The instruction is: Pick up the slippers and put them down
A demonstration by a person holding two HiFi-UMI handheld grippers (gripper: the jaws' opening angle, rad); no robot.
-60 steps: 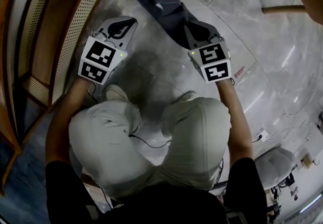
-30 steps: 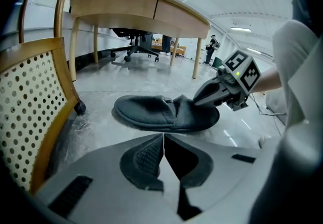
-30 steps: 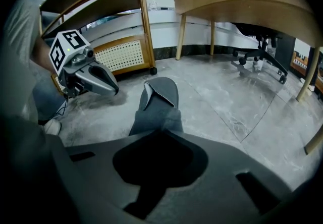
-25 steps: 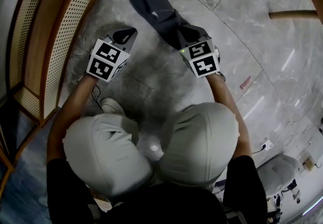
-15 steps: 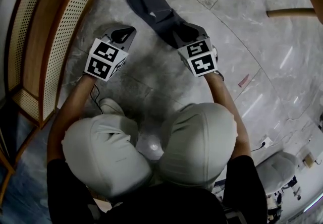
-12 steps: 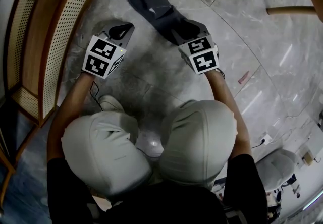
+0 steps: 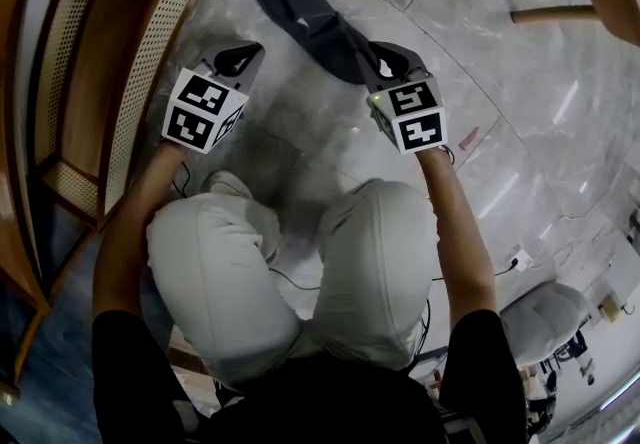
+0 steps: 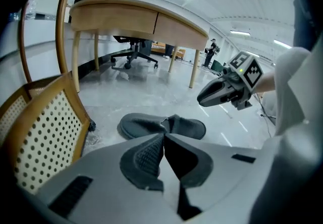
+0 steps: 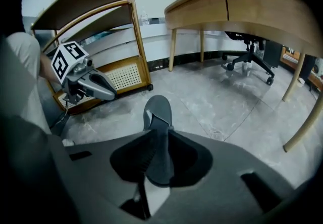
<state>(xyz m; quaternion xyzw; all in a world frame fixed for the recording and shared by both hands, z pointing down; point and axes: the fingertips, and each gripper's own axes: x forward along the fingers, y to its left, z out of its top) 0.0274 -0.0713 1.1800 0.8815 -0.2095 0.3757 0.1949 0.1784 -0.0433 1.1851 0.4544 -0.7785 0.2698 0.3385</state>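
Both grippers have lifted since a sec ago. R gripper [image 7: 372, 54] jaws are closing w/ nothing between them. Slipper [image 7: 300, 7] lies flat on floor [image 7: 480, 62], just below. L gripper [image 7: 240, 57] is closed, empty. Put-down looks done; next pick-up needs jaws wide, low approach.

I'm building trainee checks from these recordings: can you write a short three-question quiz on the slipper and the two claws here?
1. True or false: the left claw holds the grey slipper.
2. Where does the slipper lie? A on the wooden shelf; B on the floor; C on the person's knees.
3. Short answer: which claw is nearer the slipper?
Key: 1 false, its jaws are together on nothing. 2 B. 3 the right claw, hovering above one end of it, jaws closing with nothing gripped.
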